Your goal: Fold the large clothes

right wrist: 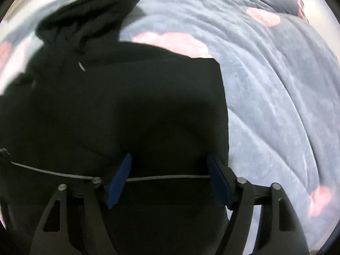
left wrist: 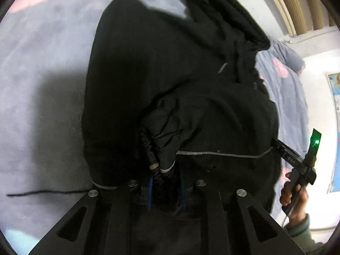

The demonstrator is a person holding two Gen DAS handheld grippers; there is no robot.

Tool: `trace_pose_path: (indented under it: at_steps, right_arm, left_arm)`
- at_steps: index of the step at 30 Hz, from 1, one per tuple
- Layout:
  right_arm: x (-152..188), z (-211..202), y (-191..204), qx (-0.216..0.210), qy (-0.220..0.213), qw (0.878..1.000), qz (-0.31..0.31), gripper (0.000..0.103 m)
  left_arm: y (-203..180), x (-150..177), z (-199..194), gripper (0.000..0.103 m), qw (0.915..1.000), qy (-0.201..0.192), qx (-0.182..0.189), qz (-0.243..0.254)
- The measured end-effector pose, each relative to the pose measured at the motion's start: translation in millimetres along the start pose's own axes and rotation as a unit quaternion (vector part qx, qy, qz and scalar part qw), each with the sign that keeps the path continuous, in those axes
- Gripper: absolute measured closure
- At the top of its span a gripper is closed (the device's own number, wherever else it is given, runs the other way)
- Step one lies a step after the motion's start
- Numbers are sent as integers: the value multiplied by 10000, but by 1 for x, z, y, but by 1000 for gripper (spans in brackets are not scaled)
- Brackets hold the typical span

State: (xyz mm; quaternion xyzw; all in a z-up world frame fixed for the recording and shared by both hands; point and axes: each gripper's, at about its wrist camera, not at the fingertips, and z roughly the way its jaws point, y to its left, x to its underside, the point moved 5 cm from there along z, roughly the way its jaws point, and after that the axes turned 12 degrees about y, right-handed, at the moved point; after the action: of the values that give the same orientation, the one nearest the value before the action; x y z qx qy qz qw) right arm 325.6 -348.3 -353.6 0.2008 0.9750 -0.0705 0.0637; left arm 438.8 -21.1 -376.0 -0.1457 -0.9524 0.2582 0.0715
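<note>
A large black hooded jacket point(left wrist: 148, 80) lies on a blue-grey blanket with pink patches point(left wrist: 42, 85). My left gripper point(left wrist: 164, 182) is shut on the jacket's gathered cuff and hem, with the blue pads close together around the bunched cloth. A grey hem line point(left wrist: 223, 154) runs right to my right gripper point(left wrist: 276, 143), held by a hand. In the right wrist view the jacket point(right wrist: 127, 106) fills the frame, hood at the upper left. My right gripper point(right wrist: 169, 170) is open, its blue pads point(right wrist: 120, 179) wide apart over the hem line point(right wrist: 165, 177).
The blanket point(right wrist: 276, 85) spreads to the right of the jacket in the right wrist view. A white wall with a poster point(left wrist: 335, 127) and a wooden frame point(left wrist: 297, 6) stand beyond the bed. A black cord point(left wrist: 42, 192) lies on the blanket at the left.
</note>
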Motion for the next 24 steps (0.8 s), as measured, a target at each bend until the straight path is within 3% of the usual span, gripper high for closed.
trace_pose_path:
  at_steps: [2,4,8,10,11,12,14,17,21,24]
  right_arm:
    - [-3,6,-1,53,22,10000,-25,23]
    - [-7,8,-4,-35,87,10000,0,21]
    - [-11,-8,-11,-283,150,9995,59,21]
    - [-12,-26,-13,-488,21,9988,97,22]
    - [-12,-38,-12,-632,-118,9979,114,22]
    - [-13,-47,-9,-720,-229,9971,113,22]
    - [-19,-58,1,-868,-379,9955,44,22]
    - [-32,-49,22,-903,-320,9953,-123,22]
    - [-46,1,40,-648,119,9976,-214,22]
    - [-48,17,46,-404,142,9983,-401,21]
  left_arm:
    - [6,-1,-2,82,9990,-63,281,-330]
    - [4,0,-7,82,9988,-185,303,-330]
    - [-22,16,-35,74,9974,-472,-486,227]
    - [-40,25,-60,69,9879,-874,-1166,530]
    - [-43,27,-73,61,9832,-1057,-1361,605]
    - [-48,29,-85,53,9798,-1233,-1429,667]
    - [-63,33,-102,46,9781,-1540,-1150,803]
    - [-89,27,-85,45,9830,-1362,-669,1033]
    - [-82,4,-20,45,9892,-777,-849,903]
    - [-63,-3,9,48,9900,-593,-1067,701]
